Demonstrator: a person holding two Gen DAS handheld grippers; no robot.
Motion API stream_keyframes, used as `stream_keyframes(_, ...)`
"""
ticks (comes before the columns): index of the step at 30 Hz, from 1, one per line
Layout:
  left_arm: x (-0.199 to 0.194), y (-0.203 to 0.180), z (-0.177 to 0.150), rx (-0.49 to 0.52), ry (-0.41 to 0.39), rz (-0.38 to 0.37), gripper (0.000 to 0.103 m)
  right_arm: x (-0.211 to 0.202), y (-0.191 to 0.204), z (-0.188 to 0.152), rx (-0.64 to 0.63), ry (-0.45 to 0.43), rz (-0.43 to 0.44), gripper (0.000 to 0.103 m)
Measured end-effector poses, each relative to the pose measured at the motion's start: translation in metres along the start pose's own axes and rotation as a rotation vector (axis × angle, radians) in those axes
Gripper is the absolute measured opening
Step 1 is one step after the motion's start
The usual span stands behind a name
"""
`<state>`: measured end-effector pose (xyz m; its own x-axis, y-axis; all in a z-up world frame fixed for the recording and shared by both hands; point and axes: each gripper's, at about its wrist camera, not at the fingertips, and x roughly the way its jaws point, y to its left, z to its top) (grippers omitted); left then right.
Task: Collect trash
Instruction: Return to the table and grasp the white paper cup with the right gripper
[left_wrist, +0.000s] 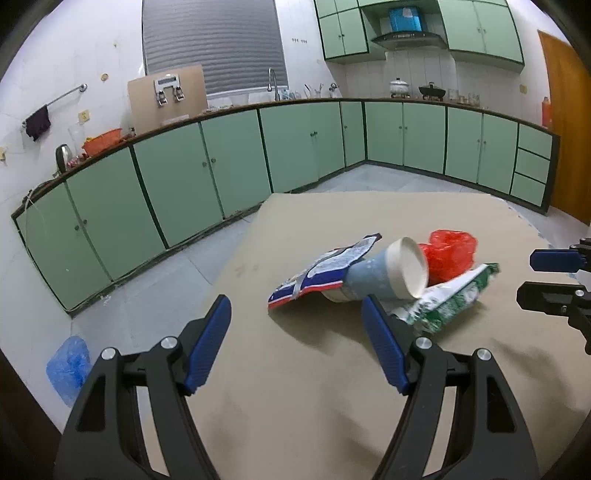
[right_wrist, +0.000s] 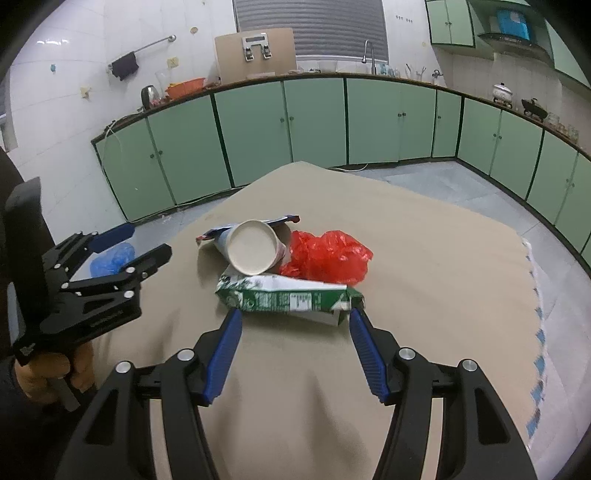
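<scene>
I read both tools as empty. Left gripper (left_wrist: 295, 310): jaws spread wide over bare board (left_wrist: 295, 387). Right gripper (right_wrist: 293, 319): jaws parted, just short of the green wrapper (right_wrist: 284, 297). Paper cup (right_wrist: 253, 246) at 12 o'clock of the wrapper, red bag (right_wrist: 328, 260) at 1 o'clock, blue-red packet (left_wrist: 321, 271) under the cup.

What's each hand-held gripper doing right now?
Left hand-held gripper: open, holding nothing.
Right hand-held gripper: open, holding nothing, just short of the green carton.
</scene>
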<state>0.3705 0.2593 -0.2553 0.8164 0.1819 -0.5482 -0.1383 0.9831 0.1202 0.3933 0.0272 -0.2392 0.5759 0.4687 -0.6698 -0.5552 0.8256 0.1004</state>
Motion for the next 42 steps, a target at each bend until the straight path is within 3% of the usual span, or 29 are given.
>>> stream_keyframes(9,0.041,-0.004,0.004,0.066,0.043,-0.014,0.071,0.033,-0.001,0.018,-0.006,0.005,0.028,0.060)
stream_keyframes(11,0.049,-0.005,0.004,0.081,0.056,-0.011,0.066,0.036,-0.003,0.019,-0.004,0.006,0.031,0.060)
stream_keyframes(12,0.052,-0.006,0.005,0.090,0.058,-0.010,0.056,0.037,-0.003,0.018,-0.004,0.006,0.030,0.060)
stream_keyframes(14,0.057,-0.008,0.006,0.111,0.078,-0.021,0.014,0.040,-0.004,0.017,-0.003,0.012,0.028,0.060)
stream_keyframes(15,0.058,-0.008,0.006,0.113,0.086,-0.027,0.000,0.040,-0.005,0.017,-0.002,0.015,0.028,0.060)
stream_keyframes(32,0.007,0.000,0.003,0.009,0.007,0.006,0.000,0.029,-0.009,0.010,0.001,0.010,0.022,0.060)
stream_keyframes(42,-0.003,0.015,0.001,-0.043,0.003,0.021,0.000,0.051,0.019,0.026,-0.033,0.000,0.090,0.062)
